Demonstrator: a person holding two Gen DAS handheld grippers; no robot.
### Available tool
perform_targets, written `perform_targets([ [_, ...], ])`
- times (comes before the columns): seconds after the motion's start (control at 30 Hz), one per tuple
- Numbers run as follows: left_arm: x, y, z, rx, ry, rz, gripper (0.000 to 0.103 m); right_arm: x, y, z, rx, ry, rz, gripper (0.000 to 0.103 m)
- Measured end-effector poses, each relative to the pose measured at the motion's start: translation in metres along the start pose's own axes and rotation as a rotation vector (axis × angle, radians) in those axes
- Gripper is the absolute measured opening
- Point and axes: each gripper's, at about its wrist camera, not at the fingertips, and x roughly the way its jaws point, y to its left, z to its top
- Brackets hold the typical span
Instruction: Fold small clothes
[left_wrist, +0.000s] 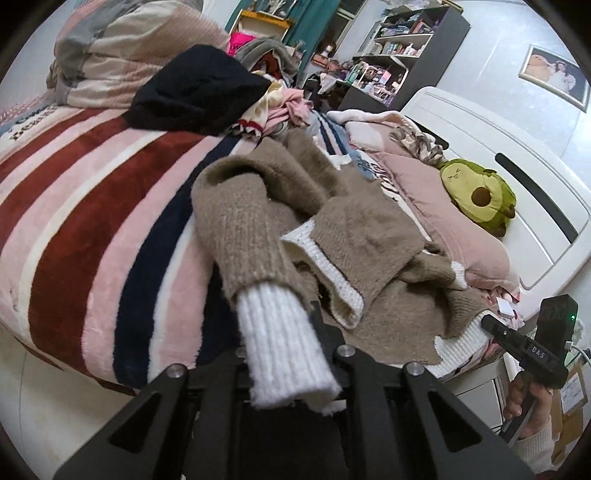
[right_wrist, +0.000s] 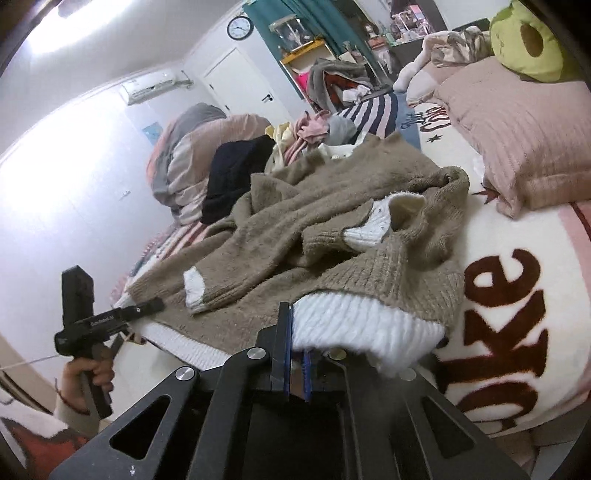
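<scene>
A tan knit sweater (left_wrist: 354, 236) with white ribbed cuffs and hem lies crumpled on the bed near its front edge; it also shows in the right wrist view (right_wrist: 332, 221). My left gripper (left_wrist: 288, 354) is shut on the white cuff (left_wrist: 280, 343) of one sleeve, which drapes over its fingers. My right gripper (right_wrist: 295, 343) is shut on the sweater's white ribbed hem (right_wrist: 362, 325). Each gripper shows in the other's view: the right (left_wrist: 491, 325) at the sweater's right edge, the left (right_wrist: 155, 304) at its left edge.
A striped fleece blanket (left_wrist: 92, 206) covers the bed. A pile of clothes with a dark garment (left_wrist: 199, 88) lies behind the sweater. Pink pillows (right_wrist: 517, 122) and an avocado plush (left_wrist: 476, 192) sit by the white headboard (left_wrist: 517, 184). Folded quilts (left_wrist: 122, 48) are at the far end.
</scene>
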Motion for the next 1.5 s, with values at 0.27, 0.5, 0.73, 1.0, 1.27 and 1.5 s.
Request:
perform_targets([
  [0.27, -0.022, 0.0, 0.002, 0.01, -0.04, 0.008, 0.007, -0.015, 0.009, -0.007, -0.036, 0.004, -0.018, 0.001],
  [0.5, -0.009, 0.017, -0.003, 0.026, 0.044, 0.128, 0.061, -0.023, -0.021, -0.014, 0.035, 0.103, -0.132, 0.04],
  [0.73, 0.004, 0.044, 0.005, -0.011, 0.081, 0.161, 0.068, -0.051, -0.061, -0.013, 0.139, 0.097, -0.271, 0.078],
  [1.0, 0.049, 0.043, 0.005, -0.038, 0.165, 0.09, 0.068, -0.019, -0.083, 0.002, 0.262, 0.05, -0.111, 0.092],
  [1.27, 0.064, 0.043, 0.006, -0.045, 0.2, 0.1, 0.069, 0.033, -0.083, 0.011, 0.257, 0.111, -0.034, 0.097],
  [1.5, 0.072, 0.032, 0.008, -0.041, 0.209, 0.061, 0.028, 0.043, -0.081, 0.007, 0.212, 0.11, -0.007, 0.04],
])
